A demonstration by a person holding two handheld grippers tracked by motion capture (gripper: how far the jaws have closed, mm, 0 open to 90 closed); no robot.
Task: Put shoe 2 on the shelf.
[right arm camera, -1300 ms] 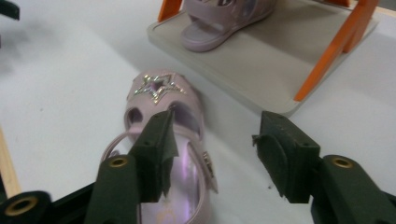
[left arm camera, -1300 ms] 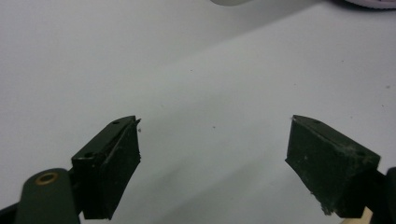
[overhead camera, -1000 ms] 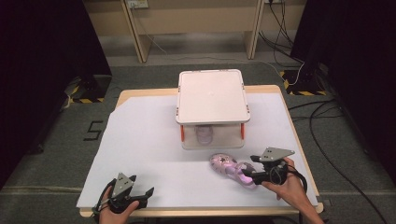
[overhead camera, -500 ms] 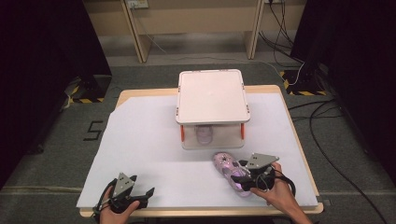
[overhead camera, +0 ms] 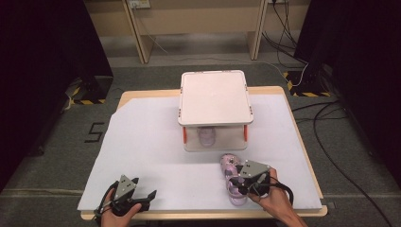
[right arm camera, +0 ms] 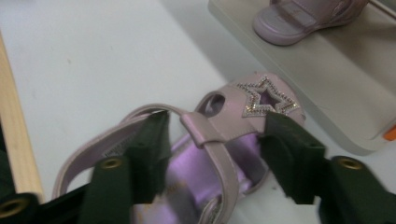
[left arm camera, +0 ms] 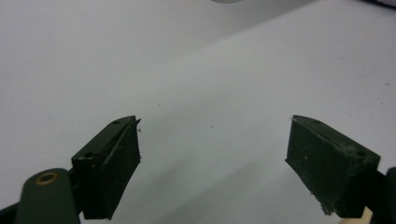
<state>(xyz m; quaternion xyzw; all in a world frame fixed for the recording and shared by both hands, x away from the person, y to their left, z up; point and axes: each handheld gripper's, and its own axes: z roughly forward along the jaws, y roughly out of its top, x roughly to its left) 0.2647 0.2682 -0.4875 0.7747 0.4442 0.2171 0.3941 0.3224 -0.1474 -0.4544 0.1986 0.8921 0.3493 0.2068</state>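
A purple strapped sandal [overhead camera: 229, 164] with a glittery star [right arm camera: 267, 100] lies on the white sheet, just in front of a small white two-level rack [overhead camera: 215, 97]. A matching sandal [overhead camera: 206, 136] sits on the rack's lower shelf [right arm camera: 345, 93]. My right gripper [overhead camera: 235, 183] is open, one jaw on each side of the sandal's [right arm camera: 219, 121] middle and the ankle strap between them. Whether the jaws touch it is unclear. My left gripper [overhead camera: 142, 189] rests open near the front left edge, with only bare sheet between its jaws [left arm camera: 215, 140].
A white sheet [overhead camera: 142, 142] covers most of the wooden table [overhead camera: 293, 94]. The rack stands at the centre back with orange posts [overhead camera: 185, 135]. Cables run over the floor at right.
My right gripper has moved left and come down over the sandal, and its jaws now straddle it. The left gripper has stayed put.
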